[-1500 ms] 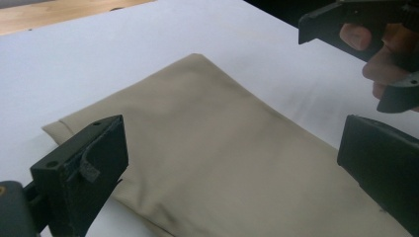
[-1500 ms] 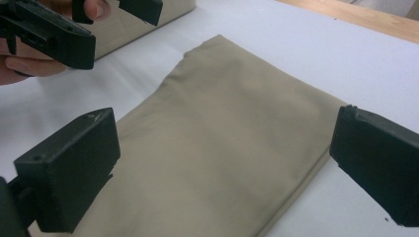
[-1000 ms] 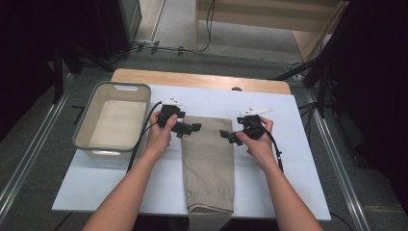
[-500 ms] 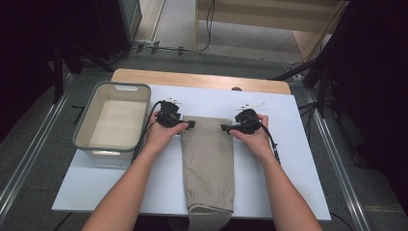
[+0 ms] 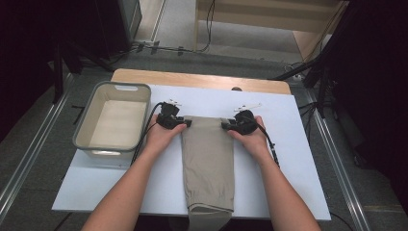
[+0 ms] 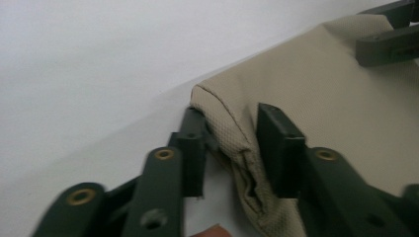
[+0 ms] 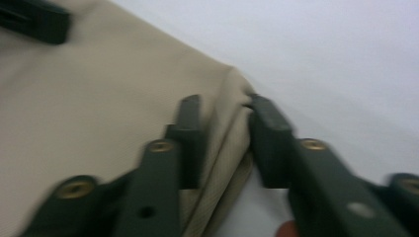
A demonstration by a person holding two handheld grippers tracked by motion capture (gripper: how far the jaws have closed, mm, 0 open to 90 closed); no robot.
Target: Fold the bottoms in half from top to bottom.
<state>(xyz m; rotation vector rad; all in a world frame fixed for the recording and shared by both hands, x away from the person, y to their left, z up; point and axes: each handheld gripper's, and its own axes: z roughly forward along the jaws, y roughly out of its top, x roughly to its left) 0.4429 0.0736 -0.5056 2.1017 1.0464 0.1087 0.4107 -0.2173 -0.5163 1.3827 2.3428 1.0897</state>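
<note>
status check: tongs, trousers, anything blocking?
Left tongs and right tongs have just been closing, each pinching a far corner of the folded beige trousers. Trousers flat on white board. Grey bin off to the left, not blocking.

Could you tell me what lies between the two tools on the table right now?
The top edge of the folded khaki garment spans between the left tool and right tool, in the high view.
</note>
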